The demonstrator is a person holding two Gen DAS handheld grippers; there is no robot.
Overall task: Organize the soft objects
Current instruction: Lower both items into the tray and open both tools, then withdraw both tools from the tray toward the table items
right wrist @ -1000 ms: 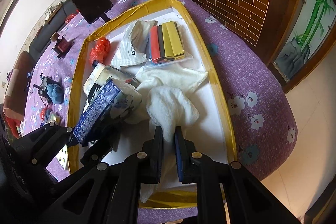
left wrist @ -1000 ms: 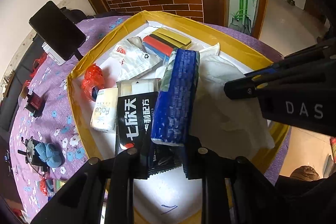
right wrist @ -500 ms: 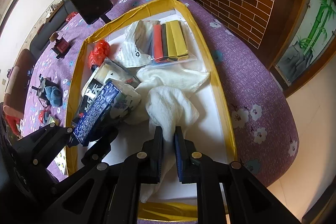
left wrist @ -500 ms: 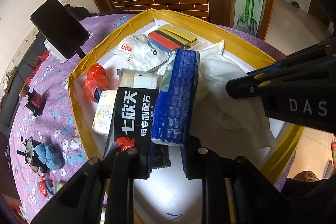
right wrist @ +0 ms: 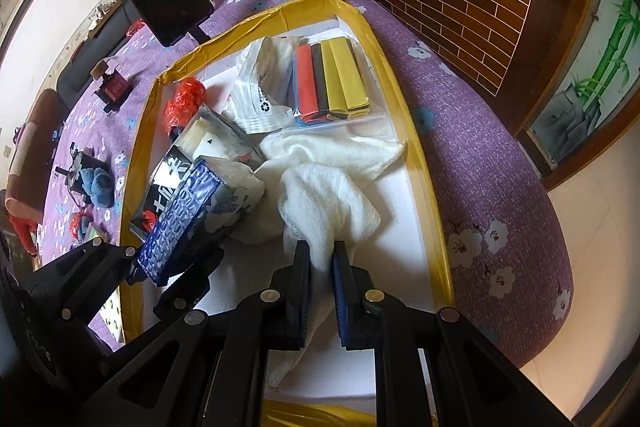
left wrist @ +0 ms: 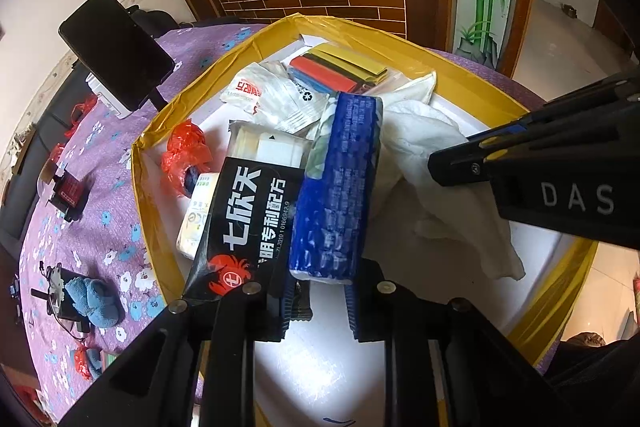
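The towel [right wrist: 328, 203] is soft and light, and I judge it will sag and drag behind whatever part is lifted. A fold near the middle seems the best place to take it, so that less cloth hangs down. It lies in the white tray [right wrist: 416, 155], spread toward the right side, with one bunch raised. The right gripper [right wrist: 321, 263] has narrow jaws, and this bunch is pinched between the pads.

The blue pack [left wrist: 336, 187] looks like wrapped tissue: light, squashy, with a smooth film that may slip. It is better held across its short end, as now. The left gripper [left wrist: 318, 287] is closed on its lower end, and the pack stands tilted above the black packet [left wrist: 244, 215], beside the towel.
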